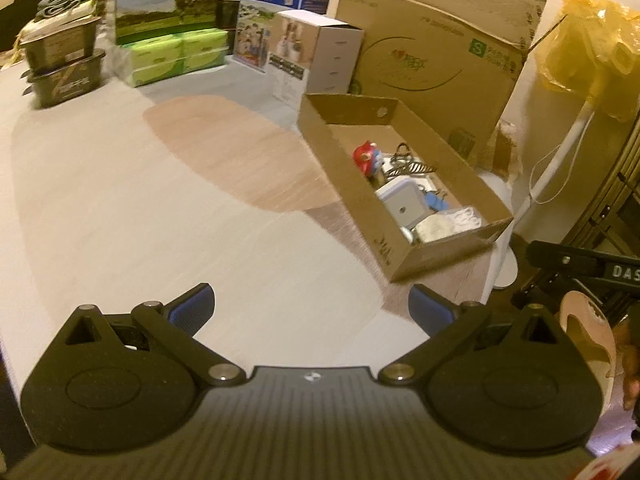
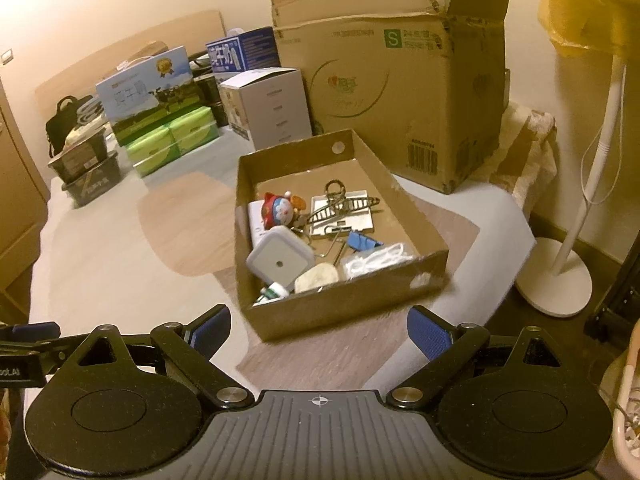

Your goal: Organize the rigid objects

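Note:
A shallow cardboard box [image 2: 344,308] stands on the table and holds a red and blue toy figure [image 2: 278,209], a grey square device [image 2: 280,261], a blue binder clip [image 2: 360,240], a metal hair clip [image 2: 344,206], white cord [image 2: 380,260] and a small tube [image 2: 272,293]. The box also shows in the left wrist view [image 1: 384,236], to the right. My right gripper [image 2: 319,330] is open and empty just in front of the box. My left gripper [image 1: 311,308] is open and empty over the bare table, left of the box.
A large cardboard carton [image 2: 400,92] stands behind the box. A white box [image 2: 276,108], milk cartons [image 2: 148,88], green tissue packs [image 2: 172,140] and dark trays [image 2: 88,168] line the back. A white fan stand [image 2: 560,280] is off the table's right edge.

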`<state>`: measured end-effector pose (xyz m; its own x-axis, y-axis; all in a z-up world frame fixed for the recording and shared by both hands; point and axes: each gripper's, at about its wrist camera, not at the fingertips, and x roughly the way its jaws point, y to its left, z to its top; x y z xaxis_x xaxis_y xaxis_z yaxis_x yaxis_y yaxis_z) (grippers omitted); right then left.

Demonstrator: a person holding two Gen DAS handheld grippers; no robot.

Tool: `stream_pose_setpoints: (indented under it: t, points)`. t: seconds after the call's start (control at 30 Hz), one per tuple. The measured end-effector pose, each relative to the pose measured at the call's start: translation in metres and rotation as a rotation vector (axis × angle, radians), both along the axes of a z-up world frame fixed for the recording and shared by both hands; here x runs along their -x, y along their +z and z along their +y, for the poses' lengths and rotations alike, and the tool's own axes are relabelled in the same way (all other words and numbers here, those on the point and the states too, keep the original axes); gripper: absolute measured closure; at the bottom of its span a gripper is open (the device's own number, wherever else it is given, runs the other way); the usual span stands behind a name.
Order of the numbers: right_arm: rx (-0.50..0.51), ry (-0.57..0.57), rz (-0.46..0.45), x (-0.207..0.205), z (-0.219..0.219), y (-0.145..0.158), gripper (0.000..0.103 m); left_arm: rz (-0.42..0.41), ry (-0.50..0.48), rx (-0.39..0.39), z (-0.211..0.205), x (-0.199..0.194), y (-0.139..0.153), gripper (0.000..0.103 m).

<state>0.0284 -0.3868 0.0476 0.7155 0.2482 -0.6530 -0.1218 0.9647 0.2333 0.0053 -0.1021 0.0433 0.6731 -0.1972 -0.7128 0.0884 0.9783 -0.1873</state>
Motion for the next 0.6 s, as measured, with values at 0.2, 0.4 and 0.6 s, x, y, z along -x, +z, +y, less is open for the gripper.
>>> stream_pose_setpoints:
  t: [0.2, 0.4, 0.6]
  points:
    - [0.01, 0.021, 0.013, 0.02, 0.011, -0.001, 0.009, 0.007, 0.005, -0.007, 0.004, 0.017, -0.001, 0.001]
    - [0.027, 0.038, 0.033, 0.035, 0.02, -0.005, 0.009, 0.018, 0.008, -0.013, 0.003, 0.027, -0.004, 0.001]
    - [0.041, 0.052, 0.037, 0.046, 0.027, -0.006, 0.009, 0.022, 0.01, -0.011, 0.006, 0.036, -0.004, 0.001]
